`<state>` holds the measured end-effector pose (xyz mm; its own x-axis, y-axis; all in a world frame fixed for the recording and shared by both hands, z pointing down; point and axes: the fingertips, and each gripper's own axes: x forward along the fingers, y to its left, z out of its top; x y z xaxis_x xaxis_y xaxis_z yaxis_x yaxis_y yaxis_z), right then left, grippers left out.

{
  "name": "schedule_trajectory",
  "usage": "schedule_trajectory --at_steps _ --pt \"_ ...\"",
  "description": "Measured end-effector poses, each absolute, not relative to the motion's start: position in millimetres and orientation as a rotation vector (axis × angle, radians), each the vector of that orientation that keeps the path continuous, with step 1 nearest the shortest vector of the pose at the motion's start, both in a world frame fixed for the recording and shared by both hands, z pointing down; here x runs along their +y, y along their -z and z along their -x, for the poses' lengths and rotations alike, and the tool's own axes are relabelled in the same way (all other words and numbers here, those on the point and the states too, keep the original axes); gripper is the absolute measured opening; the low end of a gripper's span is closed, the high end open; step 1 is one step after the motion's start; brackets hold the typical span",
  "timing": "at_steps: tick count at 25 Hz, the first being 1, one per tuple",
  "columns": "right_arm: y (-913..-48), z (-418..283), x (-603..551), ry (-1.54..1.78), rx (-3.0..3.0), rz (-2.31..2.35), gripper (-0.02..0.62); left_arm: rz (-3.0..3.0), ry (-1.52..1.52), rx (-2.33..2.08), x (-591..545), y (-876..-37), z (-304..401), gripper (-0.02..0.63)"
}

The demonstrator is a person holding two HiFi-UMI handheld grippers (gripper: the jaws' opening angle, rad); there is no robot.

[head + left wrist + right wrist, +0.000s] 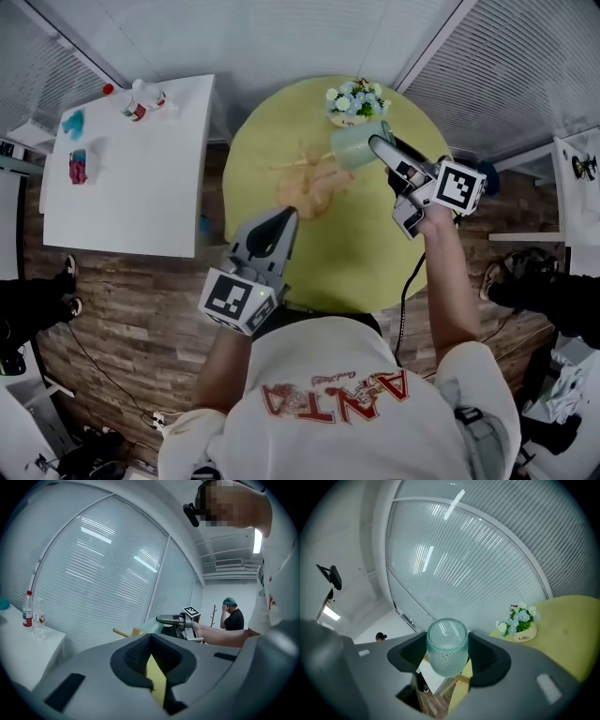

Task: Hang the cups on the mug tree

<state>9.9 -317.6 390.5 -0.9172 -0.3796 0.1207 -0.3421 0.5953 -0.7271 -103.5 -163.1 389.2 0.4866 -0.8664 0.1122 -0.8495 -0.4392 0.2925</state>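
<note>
Head view: right claw point(377, 148) is clamped on a green cup point(351, 146), held in the air over the far part of the yellow counter point(375, 253), just near of the flowers point(356, 101). The cup lies about level, its long axis in line with the claw, sticking out to the far left. The tree point(307, 176) is blurred wood just left and near of the cup. It sits between the two claws, with the right one nearer. Left claw point(281, 223) is closed and empty over the near counter edge, pointing far toward the tree.

Left gripper view: jaws meet at the tips with nothing between. Ahead is a peg point(123, 633) pointing left, the cup point(151, 627) just right of it, and the right claw point(169, 619) further right.

Right gripper view: pads press both sides of the cup point(446, 654) with the jaws wide. Its round end faces away from the camera. No handle shows, so I can't tell which side it's on. A bit of wood just under the cup is likely the tree point(461, 682).

Next move looks like a short carry left and near onto a peg, and the handle side needs checking first.
</note>
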Motion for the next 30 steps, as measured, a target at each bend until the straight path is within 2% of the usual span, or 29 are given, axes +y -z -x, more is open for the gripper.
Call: schedule_trajectory --at_steps 30 --pt "-419.9 6.4 -311.2 1.352 2.726 0.544 0.27 -2.392 0.08 -1.428 -158.0 -395.8 106.3 0.008"
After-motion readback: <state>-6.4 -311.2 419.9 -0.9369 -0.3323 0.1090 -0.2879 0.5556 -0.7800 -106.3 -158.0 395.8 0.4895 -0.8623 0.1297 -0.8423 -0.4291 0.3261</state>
